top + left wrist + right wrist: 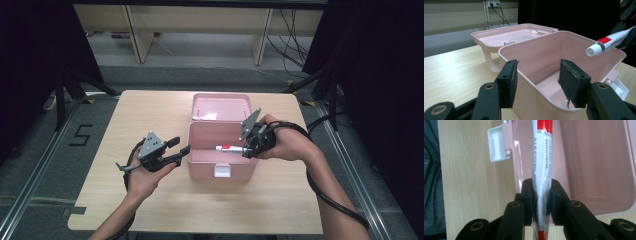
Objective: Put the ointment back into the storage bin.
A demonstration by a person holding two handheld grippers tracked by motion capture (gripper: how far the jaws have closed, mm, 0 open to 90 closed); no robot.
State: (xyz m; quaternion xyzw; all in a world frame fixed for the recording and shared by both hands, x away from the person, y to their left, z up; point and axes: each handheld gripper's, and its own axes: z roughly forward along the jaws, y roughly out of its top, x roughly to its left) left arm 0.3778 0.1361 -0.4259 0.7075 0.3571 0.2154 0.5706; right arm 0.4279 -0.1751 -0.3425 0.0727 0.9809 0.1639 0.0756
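An open pink box (pixel 202 167) stands mid-table, its lid (pixel 220 107) laid back behind it. My right gripper (pixel 247 149) is shut on a white and red tube (pixel 229 148), held level over the box's right side with its cap pointing left. In the right gripper view the pads clamp the tube (pixel 542 157) near its tail, above the box's inside (pixel 599 165). My left gripper (pixel 179 146) is open at the box's left wall. In the left gripper view its jaws (pixel 539 72) straddle that wall (pixel 544 50), one pad outside and one inside, and the tube (pixel 607 42) hangs at upper right.
A white latch (pixel 223 171) sticks out from the box's front wall. The wooden table (pixel 150 110) has bare room left and front of the box. Dark curtains and tripod legs stand at both sides, and shelving and cables lie beyond the far edge.
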